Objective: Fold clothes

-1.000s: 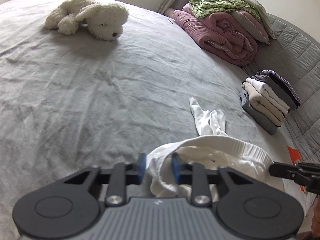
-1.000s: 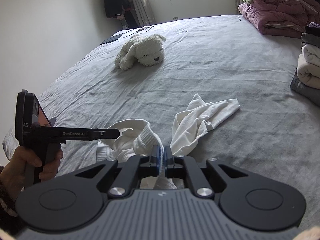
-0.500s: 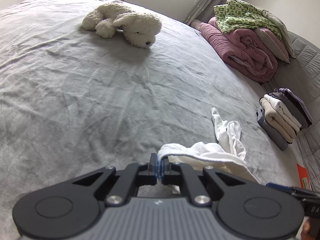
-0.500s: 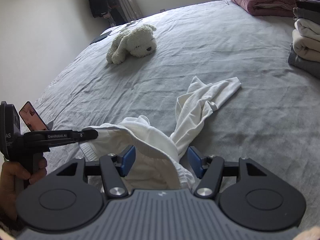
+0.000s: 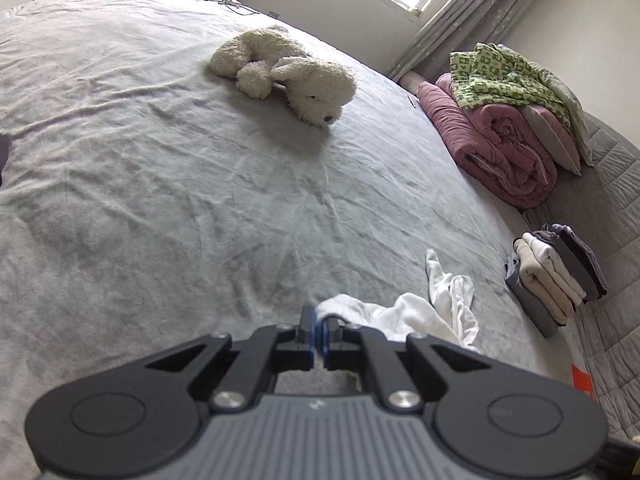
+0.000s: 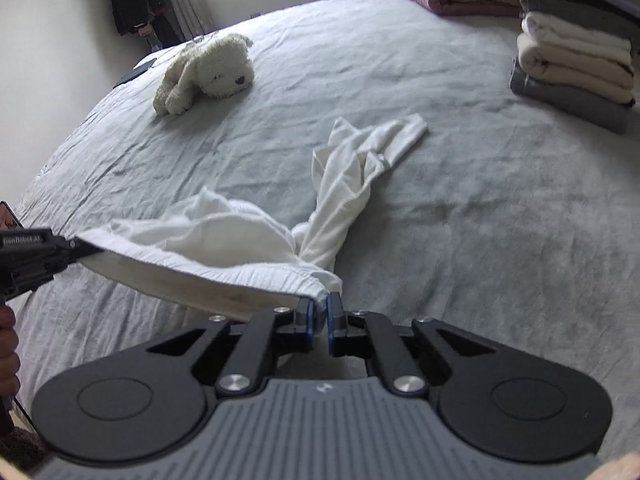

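A pair of white trousers point(image 6: 224, 236) lies near the front of the grey bed, its legs trailing crumpled toward the far right. Its elastic waistband is stretched taut and lifted between the two grippers. My left gripper point(image 5: 320, 336) is shut on the waistband's left end; in the right wrist view the left gripper point(image 6: 76, 248) shows at the left edge, pinching the cloth. My right gripper point(image 6: 322, 316) has its jaws closing on the waistband's right corner, and the pads press on the cloth. In the left wrist view the trousers point(image 5: 424, 312) bunch to the right of the fingers.
A white plush dog point(image 5: 296, 76) lies far back on the grey sheet point(image 5: 160, 184). A stack of folded clothes point(image 6: 576, 68) stands at the right, with rolled pink bedding point(image 5: 500, 148) beyond it. A person's hand point(image 6: 8, 356) grips the left tool.
The left jaws closed on the waistband and pulled it left and up. The right jaws opened, then closed again on the waistband's right corner. The waistband now hangs taut between both.
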Demonstrator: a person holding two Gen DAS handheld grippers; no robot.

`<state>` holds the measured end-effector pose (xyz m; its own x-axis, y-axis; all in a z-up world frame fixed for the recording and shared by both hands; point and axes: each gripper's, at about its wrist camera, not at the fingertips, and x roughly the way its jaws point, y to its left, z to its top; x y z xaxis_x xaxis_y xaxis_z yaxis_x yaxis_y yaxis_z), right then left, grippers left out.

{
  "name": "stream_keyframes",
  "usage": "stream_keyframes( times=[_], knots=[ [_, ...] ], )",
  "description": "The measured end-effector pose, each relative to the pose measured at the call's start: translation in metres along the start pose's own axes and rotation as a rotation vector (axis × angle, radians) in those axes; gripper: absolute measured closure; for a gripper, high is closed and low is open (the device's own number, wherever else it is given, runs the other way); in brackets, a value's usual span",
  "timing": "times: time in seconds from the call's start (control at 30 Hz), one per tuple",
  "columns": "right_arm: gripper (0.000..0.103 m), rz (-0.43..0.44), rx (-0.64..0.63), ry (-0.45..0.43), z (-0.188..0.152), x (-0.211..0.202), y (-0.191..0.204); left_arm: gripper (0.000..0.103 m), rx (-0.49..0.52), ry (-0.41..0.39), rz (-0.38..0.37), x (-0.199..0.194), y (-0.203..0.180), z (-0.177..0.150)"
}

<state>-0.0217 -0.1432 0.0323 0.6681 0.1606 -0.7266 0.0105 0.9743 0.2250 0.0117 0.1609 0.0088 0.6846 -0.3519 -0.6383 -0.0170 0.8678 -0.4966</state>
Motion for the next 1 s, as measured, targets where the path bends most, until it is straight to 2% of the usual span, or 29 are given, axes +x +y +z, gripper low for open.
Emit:
stream_keyframes(
  times=[0.2,0.4,0.57,0.67,0.87,1.0],
  knots=[
    [0.098,0.001,-0.166,-0.163,0.061,-0.029,0.064,0.100,-0.101,-0.078,0.007,-0.048,0.024,-0.005],
    [0.099,0.031,-0.336,-0.258,0.098,-0.002,0.140,0.100,-0.185,-0.196,0.083,-0.070,0.049,0.001],
    [0.099,0.074,-0.387,-0.255,0.117,0.046,0.180,0.100,-0.330,-0.225,0.091,-0.064,0.081,0.008],
    [0.099,0.114,-0.367,-0.213,0.131,0.080,0.195,0.100,-0.381,-0.236,0.134,-0.053,0.095,0.014],
    [0.099,0.123,-0.374,-0.160,0.145,0.147,0.237,0.100,-0.415,-0.247,0.235,-0.026,0.108,0.041],
    [0.099,0.144,-0.389,-0.133,0.150,0.182,0.251,0.100,-0.429,-0.231,0.266,-0.014,0.115,0.050]
  ],
)
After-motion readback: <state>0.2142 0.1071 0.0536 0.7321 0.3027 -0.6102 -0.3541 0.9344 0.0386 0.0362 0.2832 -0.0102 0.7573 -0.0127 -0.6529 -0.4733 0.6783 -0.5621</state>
